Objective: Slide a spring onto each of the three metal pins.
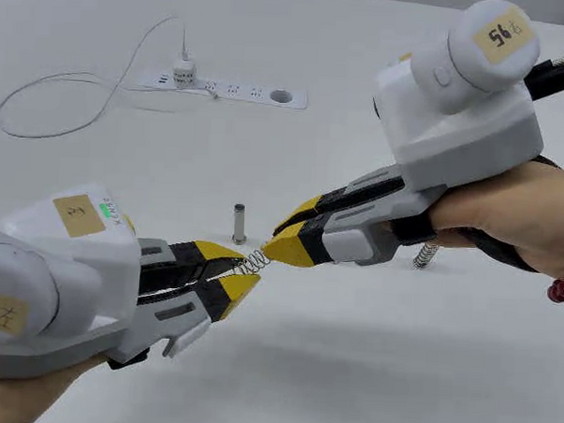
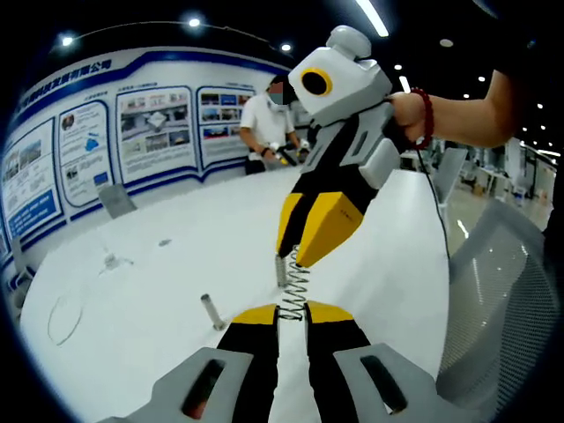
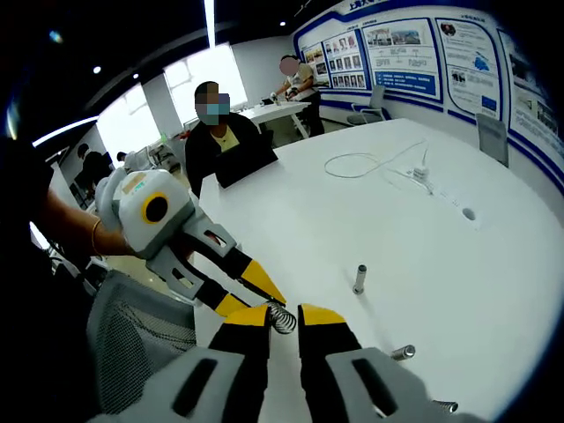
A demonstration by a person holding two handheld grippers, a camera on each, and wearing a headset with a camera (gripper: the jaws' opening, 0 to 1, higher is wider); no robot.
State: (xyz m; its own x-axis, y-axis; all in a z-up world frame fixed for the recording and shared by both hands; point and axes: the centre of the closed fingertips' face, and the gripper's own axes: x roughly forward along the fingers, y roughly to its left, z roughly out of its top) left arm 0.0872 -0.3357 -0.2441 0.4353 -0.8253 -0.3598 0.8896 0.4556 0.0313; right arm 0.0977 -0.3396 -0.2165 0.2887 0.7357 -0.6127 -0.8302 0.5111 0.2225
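Left gripper (image 1: 242, 270) and right gripper (image 1: 273, 249) are both pinching one spring (image 1: 255, 260) midair, jaws nearly closed | step: likely regripping | next: aligning over far upright pin (image 1: 238, 223)

Pin (image 1: 238, 223) behind spring (image 1: 254, 260), power strip (image 1: 226, 88) beyond

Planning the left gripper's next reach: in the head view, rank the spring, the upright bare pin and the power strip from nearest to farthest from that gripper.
Measured from the left gripper:
1. spring, right at its fingers, bridging across to the right gripper.
2. bare pin, standing upright just beyond the fingers.
3. power strip, far back, toward the top of the view.
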